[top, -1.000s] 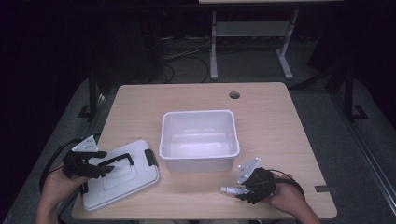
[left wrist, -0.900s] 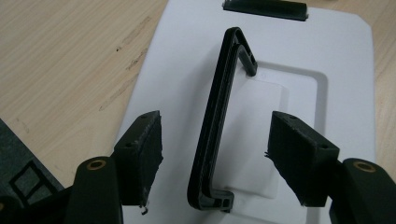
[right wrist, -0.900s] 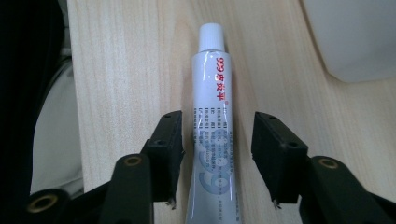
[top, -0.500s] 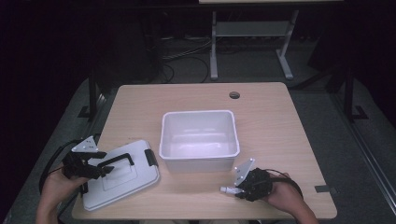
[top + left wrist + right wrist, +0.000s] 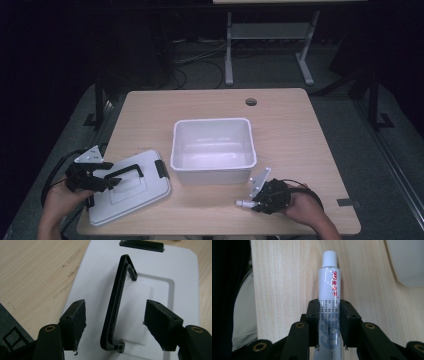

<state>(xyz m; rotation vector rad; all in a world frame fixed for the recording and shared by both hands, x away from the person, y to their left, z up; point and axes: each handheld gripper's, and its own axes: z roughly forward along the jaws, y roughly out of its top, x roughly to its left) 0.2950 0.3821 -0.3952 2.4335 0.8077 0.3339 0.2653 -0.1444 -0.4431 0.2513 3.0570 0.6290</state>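
Two grippers work the lower frame. At lower left, the left gripper (image 5: 107,181) straddles the lid (image 5: 131,190) handle (image 5: 117,305), jaws wide, not pressing. At lower right, the right gripper (image 5: 329,317) has just closed on the tube (image 5: 328,302); ready, I judge, for lifting toward the bin (image 5: 213,167).

I'm working in a darkened lab or test room: bare wooden table (image 5: 300,130), loose floor cables (image 5: 192,60), metal stand (image 5: 265,37) behind.
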